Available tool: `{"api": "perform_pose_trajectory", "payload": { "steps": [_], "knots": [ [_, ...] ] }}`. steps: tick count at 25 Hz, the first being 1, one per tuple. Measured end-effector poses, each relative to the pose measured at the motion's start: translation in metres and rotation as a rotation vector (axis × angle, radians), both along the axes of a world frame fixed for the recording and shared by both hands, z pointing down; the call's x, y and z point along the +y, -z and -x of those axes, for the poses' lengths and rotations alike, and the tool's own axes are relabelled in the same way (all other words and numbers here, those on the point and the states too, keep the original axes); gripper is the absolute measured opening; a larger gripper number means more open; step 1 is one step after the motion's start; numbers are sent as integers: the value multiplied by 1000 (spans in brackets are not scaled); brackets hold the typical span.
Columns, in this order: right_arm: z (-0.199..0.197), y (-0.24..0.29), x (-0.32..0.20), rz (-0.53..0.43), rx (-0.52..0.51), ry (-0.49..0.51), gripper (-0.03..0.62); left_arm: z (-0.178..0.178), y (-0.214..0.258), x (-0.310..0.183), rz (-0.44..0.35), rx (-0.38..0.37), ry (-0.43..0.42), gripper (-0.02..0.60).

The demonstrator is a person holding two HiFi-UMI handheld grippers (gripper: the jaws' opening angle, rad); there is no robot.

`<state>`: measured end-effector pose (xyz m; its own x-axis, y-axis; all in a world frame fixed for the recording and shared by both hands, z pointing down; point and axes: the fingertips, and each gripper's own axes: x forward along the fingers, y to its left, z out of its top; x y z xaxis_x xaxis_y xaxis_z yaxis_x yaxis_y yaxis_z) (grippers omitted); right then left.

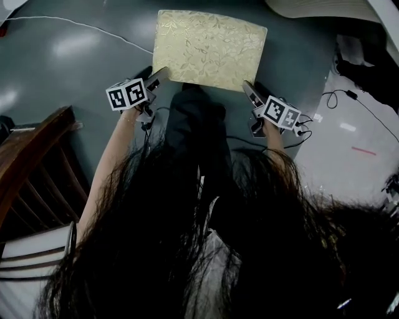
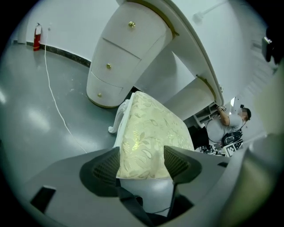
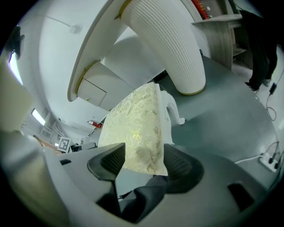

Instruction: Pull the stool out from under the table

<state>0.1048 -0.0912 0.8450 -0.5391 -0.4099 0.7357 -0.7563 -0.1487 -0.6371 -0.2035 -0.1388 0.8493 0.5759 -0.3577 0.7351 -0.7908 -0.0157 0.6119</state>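
Observation:
The stool [image 1: 209, 47] has a pale gold leaf-patterned cushion and white legs, and stands on the grey floor in front of me, out from under the white table [image 1: 324, 7]. My left gripper [image 1: 163, 73] is at the cushion's near-left corner. In the left gripper view that corner [image 2: 151, 133] fills the gap between the jaws of the left gripper [image 2: 142, 164], touching both pads. My right gripper [image 1: 247, 87] is at the near-right corner. In the right gripper view the cushion edge [image 3: 137, 128] sits pinched in the right gripper [image 3: 144, 162].
The table's drawer pedestal [image 2: 117, 57] and ribbed pedestal [image 3: 168, 44] stand just behind the stool. A wooden chair [image 1: 31, 162] is at my near left. A white cable [image 1: 75, 25] crosses the floor far left. Cables and a power strip [image 3: 268, 164] lie to the right. A person [image 2: 230, 124] sits further off.

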Motion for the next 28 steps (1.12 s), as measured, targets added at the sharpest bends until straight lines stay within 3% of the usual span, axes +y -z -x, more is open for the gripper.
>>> {"api": "perform_pose_trajectory", "payload": {
  "steps": [5,12,16,21,28],
  "knots": [
    [1,36,7,-16,-6,-7,275,-14,48,1,-73,24,-36,302],
    [4,132,7,-157,42,101,275,-43,153,-16,-286,-4,-226,302],
    [11,189,3,-232,52,157,275,-67,211,-17,-366,1,-298,299],
    [25,257,1,-331,79,196,275,-88,284,-6,-476,-7,-262,291],
    [40,340,11,-437,82,209,273,-118,370,23,-577,51,-246,281]
  ]
}}
